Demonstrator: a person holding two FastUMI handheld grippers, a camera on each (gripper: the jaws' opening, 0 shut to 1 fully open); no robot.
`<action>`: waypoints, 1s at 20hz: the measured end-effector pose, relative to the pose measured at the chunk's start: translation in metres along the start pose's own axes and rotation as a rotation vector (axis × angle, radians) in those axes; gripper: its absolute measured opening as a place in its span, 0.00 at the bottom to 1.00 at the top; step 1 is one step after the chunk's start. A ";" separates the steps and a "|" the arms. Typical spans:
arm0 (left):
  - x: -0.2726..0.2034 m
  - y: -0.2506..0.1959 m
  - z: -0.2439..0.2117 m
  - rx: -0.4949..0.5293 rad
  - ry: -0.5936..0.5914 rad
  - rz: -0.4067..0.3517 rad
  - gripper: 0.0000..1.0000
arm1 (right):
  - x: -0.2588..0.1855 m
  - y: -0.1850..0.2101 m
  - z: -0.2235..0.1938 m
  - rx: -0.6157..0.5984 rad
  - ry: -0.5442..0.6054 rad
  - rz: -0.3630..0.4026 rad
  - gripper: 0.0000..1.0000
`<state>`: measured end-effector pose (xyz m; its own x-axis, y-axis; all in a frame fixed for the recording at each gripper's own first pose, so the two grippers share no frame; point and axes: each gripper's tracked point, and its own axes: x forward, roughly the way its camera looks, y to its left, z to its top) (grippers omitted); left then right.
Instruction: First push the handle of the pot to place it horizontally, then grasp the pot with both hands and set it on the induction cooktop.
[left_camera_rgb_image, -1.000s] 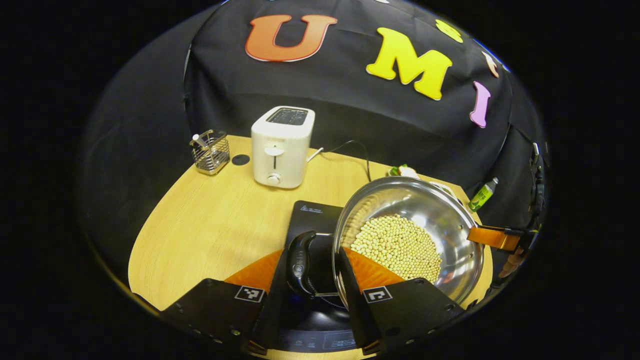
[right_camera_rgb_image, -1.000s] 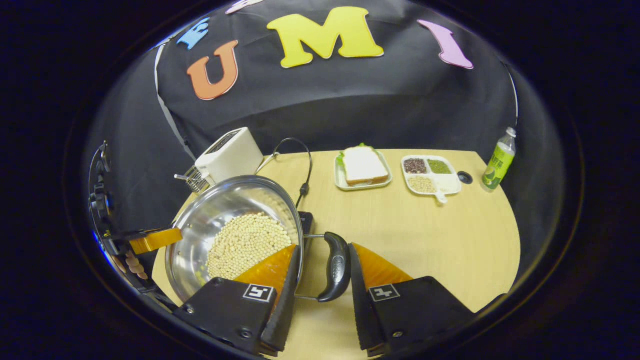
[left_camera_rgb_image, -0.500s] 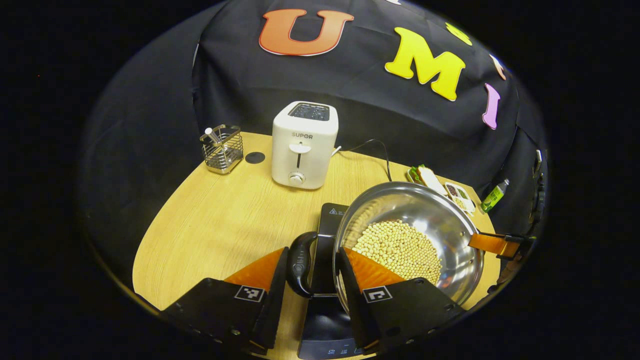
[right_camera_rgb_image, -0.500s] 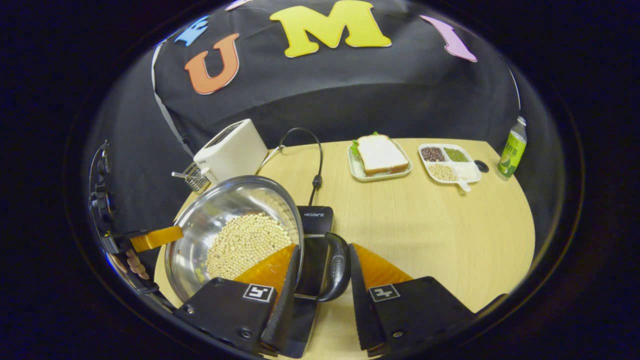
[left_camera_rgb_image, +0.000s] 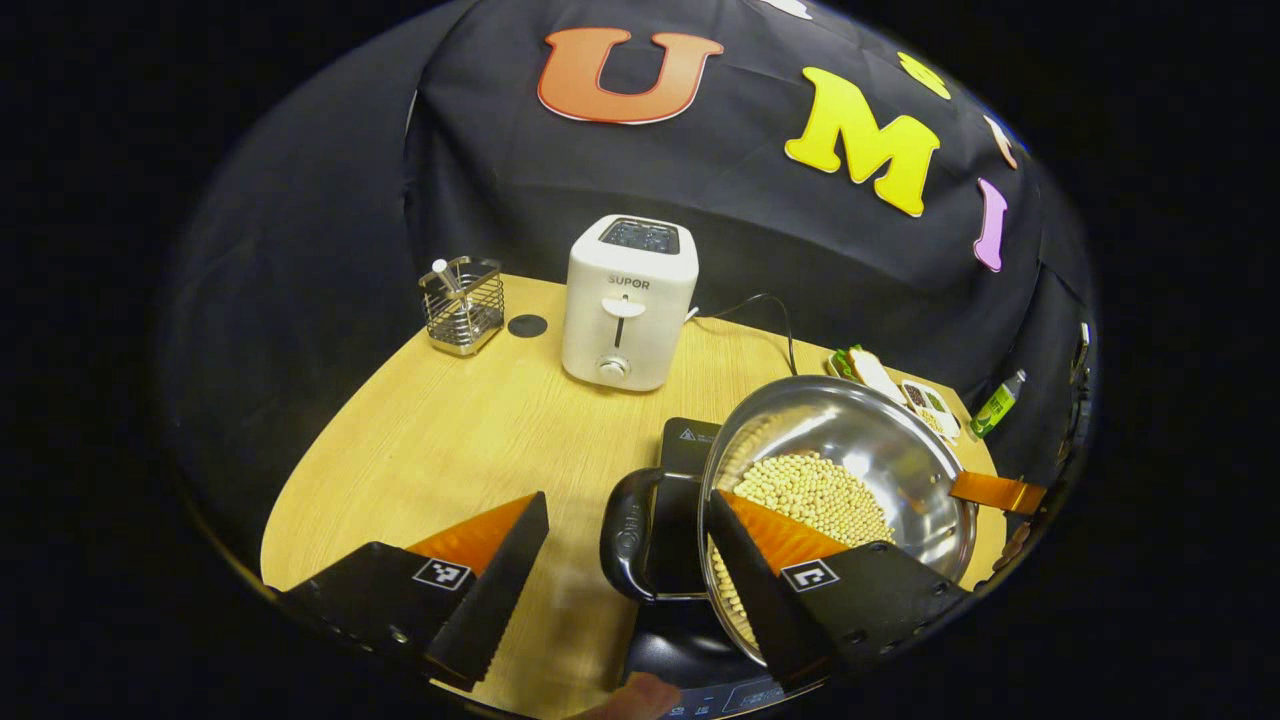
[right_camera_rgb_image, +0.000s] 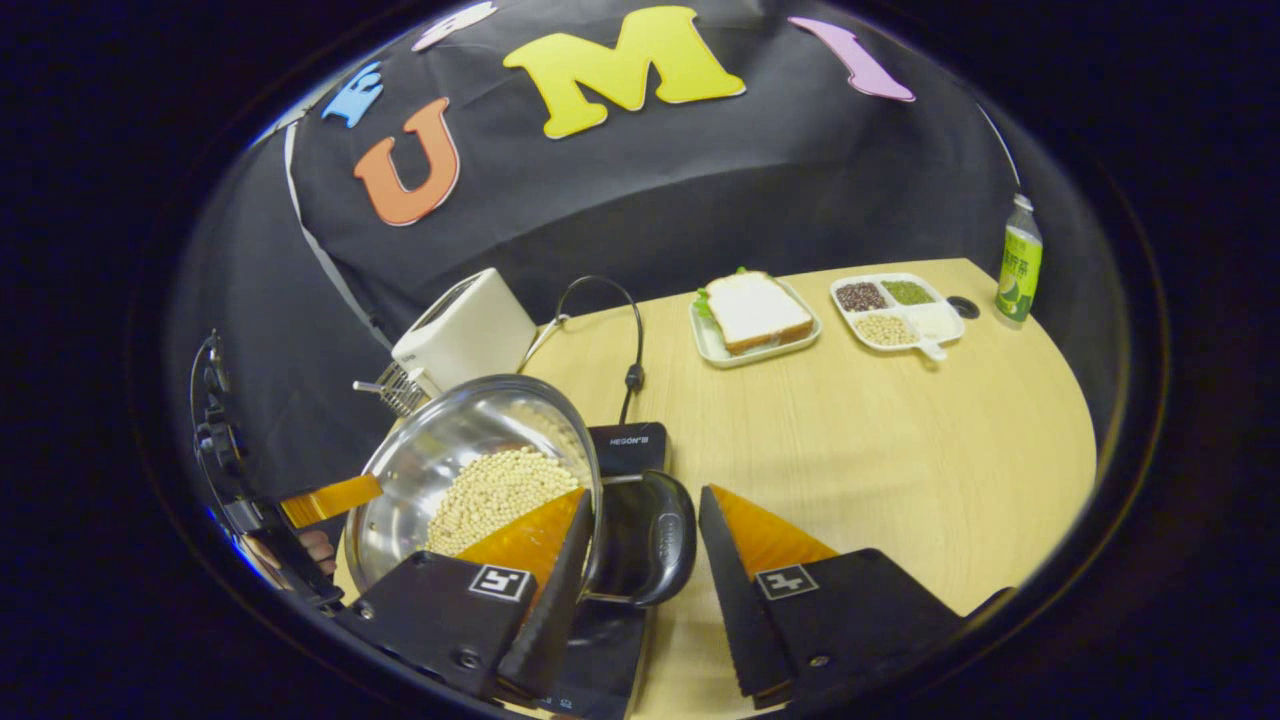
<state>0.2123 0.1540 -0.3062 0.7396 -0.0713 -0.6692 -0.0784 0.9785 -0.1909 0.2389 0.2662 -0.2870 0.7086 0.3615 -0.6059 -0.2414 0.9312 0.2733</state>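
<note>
Black cloth backs a pale wooden counter (right_camera_rgb_image: 900, 440) that carries a white toaster (left_camera_rgb_image: 628, 300), a wire utensil basket (left_camera_rgb_image: 462, 305), a sandwich on a plate (right_camera_rgb_image: 755, 315), a divided dish of grains (right_camera_rgb_image: 895, 312) and a green bottle (right_camera_rgb_image: 1018, 262).

Nearer the cameras, the round stainless steel pot (left_camera_rgb_image: 880, 450), holding a bed of pale beans (left_camera_rgb_image: 815, 495), sits over the flat black induction cooktop (right_camera_rgb_image: 628, 447); its rim is level and the cooktop's dark slab shows beneath it in both views, so it appears to be resting there, though the contact under its base is hidden.

In the left gripper view, the left gripper (left_camera_rgb_image: 625, 540) is spread wide. One finger is inside the bowl over the beans and the other is out over the counter. The black loop handle (left_camera_rgb_image: 625, 530) lies free in the gap, touched by neither finger.

In the right gripper view, the right gripper (right_camera_rgb_image: 640, 560) is likewise parted. The other black loop handle (right_camera_rgb_image: 660, 540) lies between its fingers with a clear gap on the outer side, so it looks released too, though the inner finger is close to the rim.

My reading is that the handle push, the two-handed lift and the placement are done. What seems left is drawing both grippers back from the pot without nudging it off the cooktop.
</note>
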 end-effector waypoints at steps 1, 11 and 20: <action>0.001 0.001 0.000 0.004 -0.007 0.000 0.95 | -0.002 -0.003 0.003 0.001 -0.018 -0.008 0.77; -0.066 -0.013 0.045 0.075 -0.240 -0.023 0.95 | -0.058 -0.039 0.033 -0.043 -0.195 -0.094 0.89; -0.216 -0.053 0.065 0.159 -0.545 0.050 0.95 | -0.207 -0.040 0.037 -0.088 -0.458 -0.105 0.91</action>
<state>0.1005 0.1300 -0.1049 0.9789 0.0452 -0.1993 -0.0521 0.9982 -0.0297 0.1266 0.1530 -0.1449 0.9469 0.2251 -0.2296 -0.1937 0.9693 0.1517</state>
